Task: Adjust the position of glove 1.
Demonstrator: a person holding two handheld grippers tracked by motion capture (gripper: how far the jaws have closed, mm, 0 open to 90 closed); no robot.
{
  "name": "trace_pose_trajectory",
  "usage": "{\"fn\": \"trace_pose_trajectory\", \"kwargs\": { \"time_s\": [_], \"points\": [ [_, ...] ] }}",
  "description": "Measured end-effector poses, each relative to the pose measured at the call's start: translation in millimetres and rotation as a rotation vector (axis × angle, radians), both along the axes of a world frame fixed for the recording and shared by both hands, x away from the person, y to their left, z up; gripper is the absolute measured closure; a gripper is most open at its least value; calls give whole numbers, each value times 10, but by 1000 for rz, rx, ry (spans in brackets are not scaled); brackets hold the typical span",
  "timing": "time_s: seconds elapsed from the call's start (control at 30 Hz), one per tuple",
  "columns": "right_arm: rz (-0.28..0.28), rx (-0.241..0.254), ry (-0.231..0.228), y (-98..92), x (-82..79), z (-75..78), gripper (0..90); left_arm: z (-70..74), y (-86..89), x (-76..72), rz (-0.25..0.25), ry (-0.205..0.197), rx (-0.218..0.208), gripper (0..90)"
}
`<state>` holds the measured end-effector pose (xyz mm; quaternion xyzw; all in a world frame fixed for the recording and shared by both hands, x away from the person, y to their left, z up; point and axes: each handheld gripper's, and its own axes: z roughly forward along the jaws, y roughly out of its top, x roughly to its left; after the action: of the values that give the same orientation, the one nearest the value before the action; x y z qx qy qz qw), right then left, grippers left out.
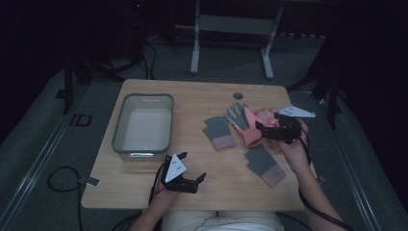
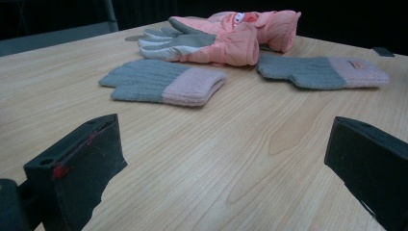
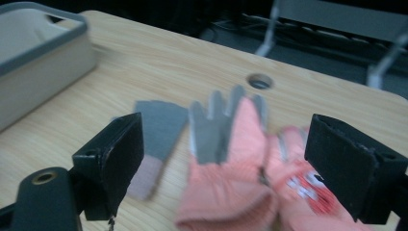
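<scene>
Two salmon ski gloves (image 1: 243, 126) (image 1: 266, 115) lie overlapping right of the table's middle, grey palms up. In the right gripper view my right gripper (image 3: 226, 126) hovers open just above them, one ski glove (image 3: 226, 149) between its jaws and the other (image 3: 305, 185) under the right jaw. One grey knit glove with a pink cuff (image 1: 219, 132) lies left of them, a second (image 1: 264, 164) nearer the front. My left gripper (image 1: 193, 167) is held open near the front edge, nothing in it. It faces the near knit glove (image 2: 163, 82) and the ski gloves (image 2: 207, 43).
An empty grey bin (image 1: 118, 126) stands on the left half of the wooden table. A round cable hole (image 1: 238, 95) sits near the far edge. A metal stand (image 1: 231, 24) is on the floor behind the table, and a cable (image 1: 62, 178) loops on the floor at left.
</scene>
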<state>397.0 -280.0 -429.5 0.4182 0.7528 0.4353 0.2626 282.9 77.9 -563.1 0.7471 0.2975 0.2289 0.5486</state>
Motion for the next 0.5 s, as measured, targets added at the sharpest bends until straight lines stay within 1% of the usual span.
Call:
{"fn": "trace_pose_trajectory", "kwargs": {
  "time_s": [0.07, 0.1, 0.13, 0.17, 0.23, 0.4, 0.43, 0.5],
  "points": [
    [38, -10, 2, 94, 38, -17, 183, 0, 0, 0, -1, 1, -1, 0],
    [38, -10, 2, 94, 38, -17, 183, 0, 0, 0, -1, 1, -1, 0],
    [54, -12, 2, 124, 52, -27, 195, 0, 1, 1, -1, 3, -2, 0],
    [85, -34, 6, 226, 100, -74, 228, 0, 2, 2, -2, 3, -3, 0],
    [105, -44, 12, 305, 139, -125, 258, -1, 4, 2, -3, 2, -4, 0],
    [147, -41, 60, 494, 252, -253, 320, 0, 4, 1, -5, 4, -4, 0],
    [147, -41, 60, 494, 252, -253, 320, 0, 4, 1, -5, 4, -4, 0],
    [164, -49, 81, 583, 310, -306, 339, -1, 2, 1, -5, 3, -5, 0]
  ]
}}
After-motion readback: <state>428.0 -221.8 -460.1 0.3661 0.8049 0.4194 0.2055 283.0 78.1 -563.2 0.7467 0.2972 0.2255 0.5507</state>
